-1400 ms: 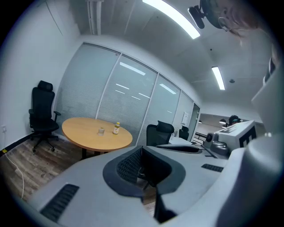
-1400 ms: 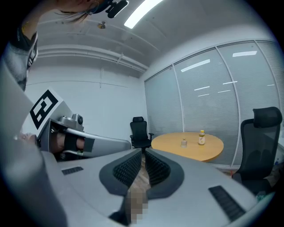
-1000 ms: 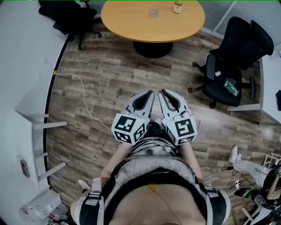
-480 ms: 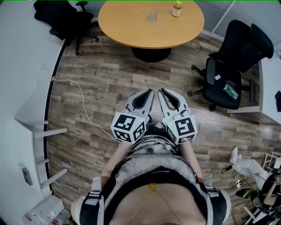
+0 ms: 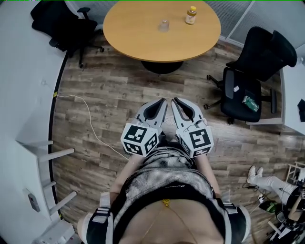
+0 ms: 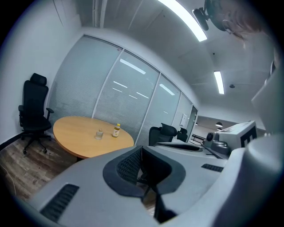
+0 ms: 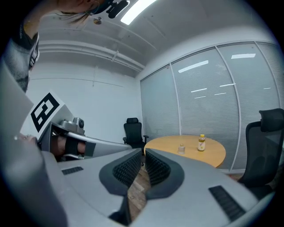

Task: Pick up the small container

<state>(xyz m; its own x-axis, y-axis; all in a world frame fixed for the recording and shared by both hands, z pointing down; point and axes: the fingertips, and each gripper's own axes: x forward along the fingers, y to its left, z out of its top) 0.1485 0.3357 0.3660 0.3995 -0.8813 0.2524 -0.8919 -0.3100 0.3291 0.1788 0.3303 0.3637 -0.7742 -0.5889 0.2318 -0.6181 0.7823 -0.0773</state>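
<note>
The small clear container (image 5: 164,25) stands on a round wooden table (image 5: 143,40) at the far end of the room, next to a yellow-lidded bottle (image 5: 191,15). Both grippers are held side by side in front of the person's body, well short of the table. My left gripper (image 5: 164,100) is shut with nothing between its jaws, and so is my right gripper (image 5: 175,99). In the left gripper view the container (image 6: 100,134) shows far beyond my left gripper (image 6: 141,150). The right gripper view has the container (image 7: 181,148) past my right gripper (image 7: 144,154).
Wooden floor lies between me and the table. A black office chair (image 5: 64,21) stands left of the table. Another chair (image 5: 252,71), at the right, has a green item (image 5: 250,103) on its seat. A white cable (image 5: 90,119) runs across the floor by the curved white desk (image 5: 24,71).
The table with the container and bottle has come lower in the head view and closer to me. Both grippers keep their place before the body, still shut.
</note>
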